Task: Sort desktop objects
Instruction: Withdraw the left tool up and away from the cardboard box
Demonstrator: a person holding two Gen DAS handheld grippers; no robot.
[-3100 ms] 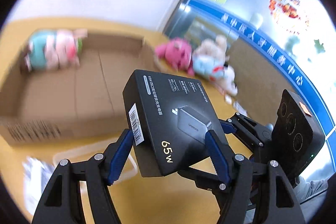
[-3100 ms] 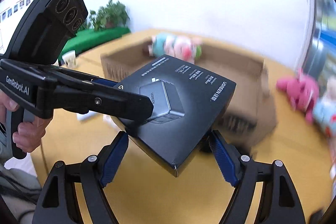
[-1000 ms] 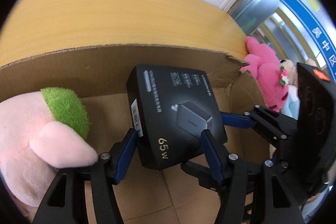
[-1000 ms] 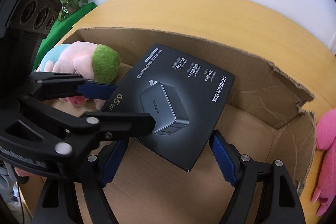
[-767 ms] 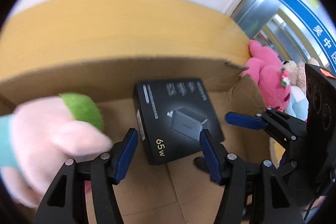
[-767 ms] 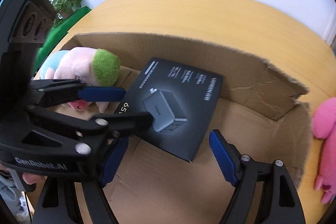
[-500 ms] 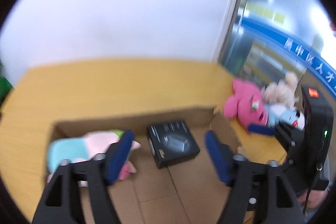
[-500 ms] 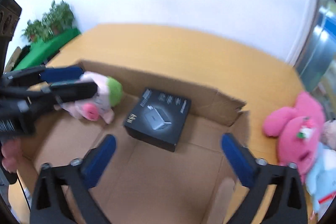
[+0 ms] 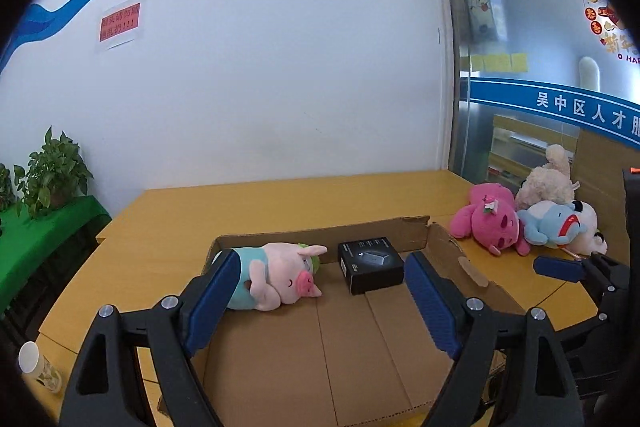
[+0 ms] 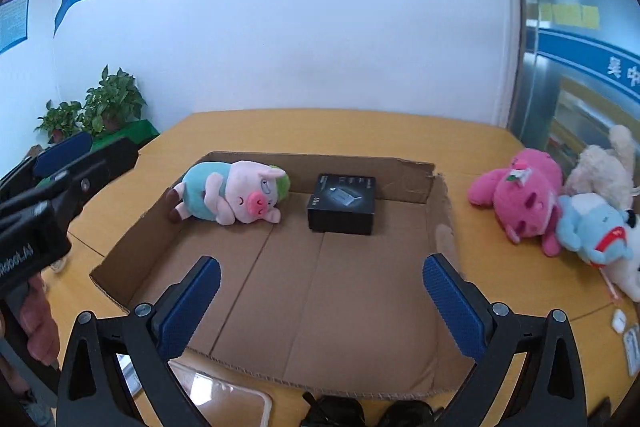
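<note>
The black charger box (image 9: 370,265) (image 10: 343,203) lies flat in the shallow cardboard tray (image 9: 360,355) (image 10: 304,311), near its far wall. A pink pig plush in a teal shirt (image 9: 276,277) (image 10: 230,195) lies to its left in the tray. My left gripper (image 9: 320,303) is open and empty, held back above the tray's near part. My right gripper (image 10: 320,301) is open and empty, also above the tray's near part. The left gripper's body (image 10: 48,195) shows at the left of the right wrist view.
A pile of plush toys lies on the yellow table right of the tray: a pink one (image 9: 486,221) (image 10: 520,193), a blue one (image 10: 592,227) and a cream one (image 9: 548,179). A paper cup (image 9: 32,359) stands at the left. A clear flat item (image 10: 216,399) lies at the tray's front.
Both grippers have let go of the black box, which now lies in the tray. Both have opened and pulled back and up from the tray.
</note>
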